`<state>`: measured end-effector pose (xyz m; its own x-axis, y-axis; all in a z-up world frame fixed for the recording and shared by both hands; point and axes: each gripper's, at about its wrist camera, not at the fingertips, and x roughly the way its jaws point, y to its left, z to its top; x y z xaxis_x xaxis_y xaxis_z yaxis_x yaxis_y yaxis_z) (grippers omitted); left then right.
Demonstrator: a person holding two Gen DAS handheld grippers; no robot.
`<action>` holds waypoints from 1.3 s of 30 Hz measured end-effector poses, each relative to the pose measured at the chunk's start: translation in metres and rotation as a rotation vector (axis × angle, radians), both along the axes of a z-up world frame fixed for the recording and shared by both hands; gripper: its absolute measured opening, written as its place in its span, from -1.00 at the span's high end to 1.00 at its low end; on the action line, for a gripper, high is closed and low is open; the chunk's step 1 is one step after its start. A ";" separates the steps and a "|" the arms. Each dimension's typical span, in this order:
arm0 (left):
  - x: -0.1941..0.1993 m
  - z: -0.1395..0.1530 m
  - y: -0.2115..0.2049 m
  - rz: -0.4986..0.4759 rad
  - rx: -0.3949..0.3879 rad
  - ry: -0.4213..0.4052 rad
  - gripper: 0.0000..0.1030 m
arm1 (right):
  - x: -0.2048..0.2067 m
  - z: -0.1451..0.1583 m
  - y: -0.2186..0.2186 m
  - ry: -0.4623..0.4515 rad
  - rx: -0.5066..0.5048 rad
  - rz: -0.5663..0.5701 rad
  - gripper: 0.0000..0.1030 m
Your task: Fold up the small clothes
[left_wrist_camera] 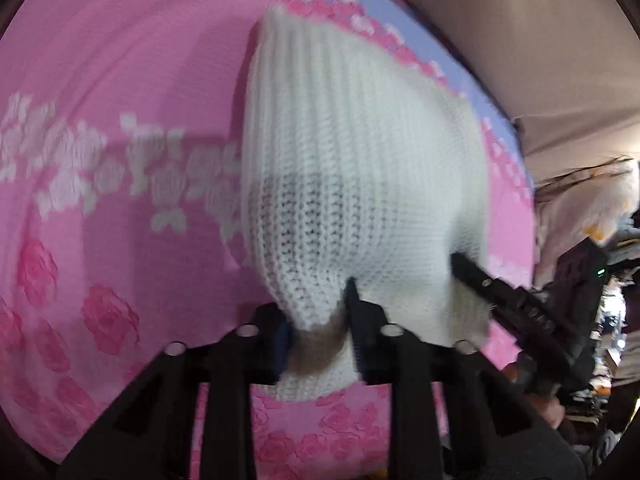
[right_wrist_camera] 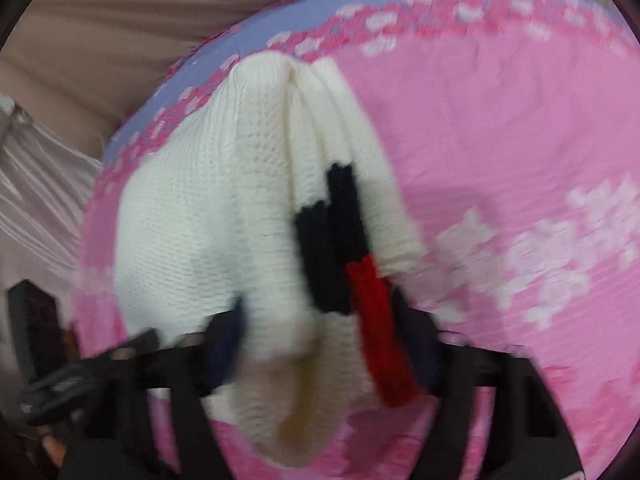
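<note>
Both grippers clamped on white knit garment [left_wrist_camera: 360,168], held bunched above pink floral bedsheet [left_wrist_camera: 120,80]: left gripper [left_wrist_camera: 320,320] on lower corner, right gripper [right_wrist_camera: 320,340] on edge near black and red stripes [right_wrist_camera: 340,240]. Slippage judged likely: loose chunky rib knit stretched between pinches, uneven fold if one corner released early. Fabric soft, thick, draping.

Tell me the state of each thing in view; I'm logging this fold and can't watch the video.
Sweater: white knit with black and red patches, held by both grippers, bunched, not yet folded flat.
Left gripper: shut on the sweater's near edge.
Right gripper: shut on the sweater by the red patch.
Bedsheet: pink, flowered, spread out under the sweater.
</note>
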<state>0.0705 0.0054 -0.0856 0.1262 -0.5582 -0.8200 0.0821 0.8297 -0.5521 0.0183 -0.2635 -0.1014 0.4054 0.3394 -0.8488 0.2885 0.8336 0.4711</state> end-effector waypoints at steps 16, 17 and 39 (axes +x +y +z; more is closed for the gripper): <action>-0.042 0.033 0.051 -0.006 0.384 -0.242 -0.18 | -0.069 0.058 0.030 -0.133 -0.161 -0.053 -0.02; -0.049 0.043 0.043 -0.011 0.387 -0.302 -0.24 | -0.074 0.065 0.033 -0.157 -0.182 -0.041 0.04; -0.109 0.069 -0.020 -0.068 0.577 -0.561 -0.75 | -0.121 0.073 0.072 -0.109 -0.426 -0.053 -0.13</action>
